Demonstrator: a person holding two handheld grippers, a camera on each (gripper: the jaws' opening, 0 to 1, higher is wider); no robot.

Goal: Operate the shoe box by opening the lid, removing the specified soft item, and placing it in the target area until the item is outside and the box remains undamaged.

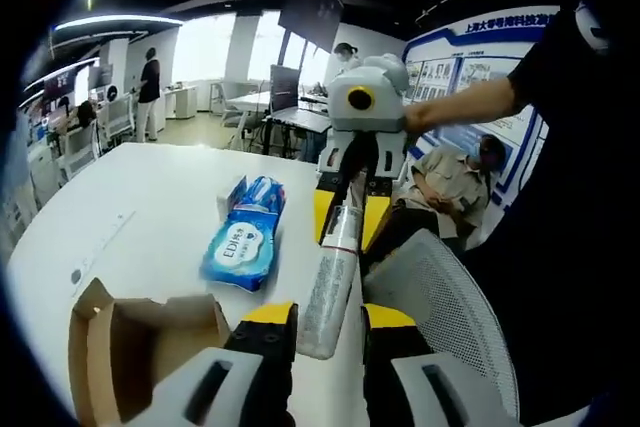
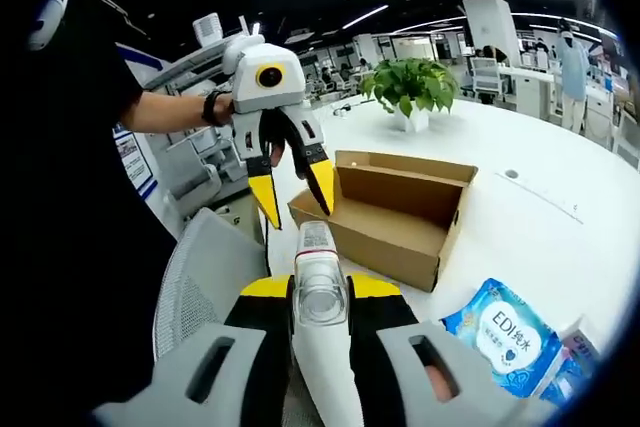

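An open-plan office is stretching behind a white table [image 1: 120, 217], with a potted plant [image 2: 412, 85] standing near its far side. On the table a brown shoe box [image 2: 400, 212] is sitting open, its lid already folded back and its inside looking empty. A blue wipes pack [image 1: 243, 239] is lying flat on the table beside the box. The right gripper [image 2: 320, 297] is clamping a white tube [image 2: 318, 287] between its jaws, holding it out over a mesh chair [image 1: 455, 307] at the table's edge. The left gripper [image 2: 293, 192] is hovering near the tube's far end with its 2 jaws spread wide, gripping nothing, probably readying to receive or steady the tube.
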